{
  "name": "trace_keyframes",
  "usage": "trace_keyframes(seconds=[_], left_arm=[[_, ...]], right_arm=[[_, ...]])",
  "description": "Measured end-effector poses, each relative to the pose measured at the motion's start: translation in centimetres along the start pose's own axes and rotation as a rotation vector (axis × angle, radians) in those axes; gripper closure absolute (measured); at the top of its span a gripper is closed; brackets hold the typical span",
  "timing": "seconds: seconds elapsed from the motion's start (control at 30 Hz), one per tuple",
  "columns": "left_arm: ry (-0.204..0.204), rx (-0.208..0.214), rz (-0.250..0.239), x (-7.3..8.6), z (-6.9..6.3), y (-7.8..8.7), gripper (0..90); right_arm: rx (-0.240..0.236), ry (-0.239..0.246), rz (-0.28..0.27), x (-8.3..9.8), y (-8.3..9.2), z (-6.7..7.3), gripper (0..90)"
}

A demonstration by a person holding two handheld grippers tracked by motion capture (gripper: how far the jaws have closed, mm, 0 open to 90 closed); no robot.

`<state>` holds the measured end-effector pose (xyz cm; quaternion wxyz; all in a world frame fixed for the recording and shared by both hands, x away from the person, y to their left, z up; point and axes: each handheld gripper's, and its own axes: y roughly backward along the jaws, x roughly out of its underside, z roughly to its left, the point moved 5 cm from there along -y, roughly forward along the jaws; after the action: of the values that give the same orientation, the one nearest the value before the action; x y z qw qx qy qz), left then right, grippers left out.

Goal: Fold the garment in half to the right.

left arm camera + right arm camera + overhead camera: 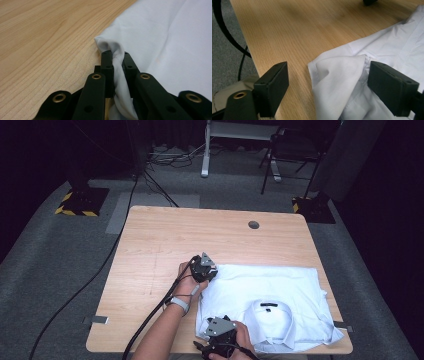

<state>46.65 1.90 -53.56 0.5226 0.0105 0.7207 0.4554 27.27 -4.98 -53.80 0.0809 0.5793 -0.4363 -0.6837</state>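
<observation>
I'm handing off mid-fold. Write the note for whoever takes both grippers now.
Left gripper: shut on the far left corner of the white shirt, pinching a bunched fold.
Right gripper: jaws open, straddling the near left corner of the shirt, not gripping yet.
Shirt lies partly folded on the wooden table, collar up, toward the near edge.
Done: far corner secured.
Left: close right gripper on the near corner, then probably fold the left edge over.
</observation>
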Motion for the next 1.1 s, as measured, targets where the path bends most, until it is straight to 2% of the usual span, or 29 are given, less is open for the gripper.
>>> trace_keyframes(seconds=[0.07, 0.13, 0.2, 0.27, 0.43, 0.53, 0.7, 0.9, 1.1], left_arm=[[0.001, 0.000, 0.000, 0.0, 0.0, 0.0, 83.6], [0.001, 0.000, -0.002, 0.0, 0.0, 0.0, 83.6], [0.002, 0.001, -0.002, 0.0, 0.0, 0.0, 83.6], [0.004, 0.003, -0.001, 0.0, 0.0, 0.0, 83.5], [0.023, 0.015, -0.001, 0.0, 0.1, 0.0, 82.7], [0.023, 0.005, 0.000, 0.0, 0.1, 0.0, 82.3], [0.034, 0.001, 0.015, -0.2, 0.0, 0.4, 83.7], [0.074, 0.029, -0.062, -2.0, 0.0, 2.7, 84.3], [0.062, 0.033, -0.113, -3.8, -0.2, 5.4, 83.8]], right_arm=[[0.007, -0.010, -0.002, 0.0, 0.0, 0.0, 18.6], [0.025, -0.024, 0.000, -0.1, 0.1, 0.0, 24.9], [0.053, -0.036, 0.004, -0.1, 0.3, -0.4, 39.1], [0.066, -0.039, 0.009, -0.2, 0.5, -0.8, 47.6], [0.100, -0.035, 0.022, -0.2, 0.7, -1.6, 75.8], [0.070, -0.079, 0.033, -0.3, 0.9, -1.9, 78.9], [0.046, -0.086, 0.028, -0.6, 1.4, -2.0, 79.3], [0.044, -0.093, -0.038, -1.6, 3.5, -2.1, 79.3], [0.038, -0.096, -0.105, -3.1, 5.9, -1.8, 79.1]])
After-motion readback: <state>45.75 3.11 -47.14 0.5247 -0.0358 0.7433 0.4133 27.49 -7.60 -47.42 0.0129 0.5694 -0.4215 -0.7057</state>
